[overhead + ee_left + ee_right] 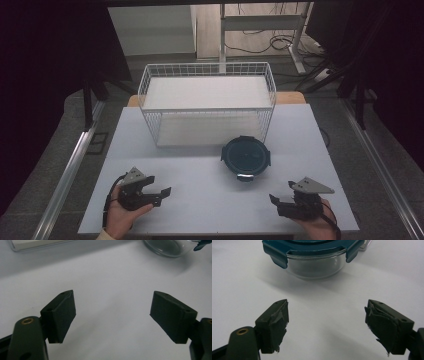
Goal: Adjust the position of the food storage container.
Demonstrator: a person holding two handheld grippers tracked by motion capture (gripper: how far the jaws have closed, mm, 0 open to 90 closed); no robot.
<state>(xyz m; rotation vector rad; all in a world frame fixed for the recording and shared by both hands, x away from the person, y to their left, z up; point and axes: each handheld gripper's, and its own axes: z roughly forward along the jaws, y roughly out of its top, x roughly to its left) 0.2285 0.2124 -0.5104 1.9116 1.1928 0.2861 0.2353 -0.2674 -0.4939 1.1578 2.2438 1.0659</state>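
**Operator:** Report the item count on the desk [200,200].

**Inspector:** One round glass container [245,157] with one teal lid [245,155] clipped on top. One white wire basket [207,102]. Two hand-held grippers, one per hand.

**Operator:** Location of the container?

**Inspector:** It stands on the desk right of centre, just in front of the basket's near right corner, well apart from both grippers. The basket stands at the far edge of the desk, near the middle.

**Operator:** Orientation and long axis of the container?

**Inspector:** It is upright with the lid facing up. The body is round, so no long axis can be told. Latch tabs stick out around the lid's rim; one light-coloured tab faces the near edge of the desk. In the right gripper view, two teal tabs [275,256] hang down over the clear wall.

**Operator:** State of the left gripper [156,191]?

**Inspector:** Jaws spread apart, nothing between them. It sits near the near left corner of the desk, jaws aimed toward the right.

**Operator:** State of the right gripper [276,200]?

**Inspector:** Jaws spread apart, nothing between them; the pad facings [279,317] look torn. It sits near the near right corner, jaws aimed toward the left and the container.
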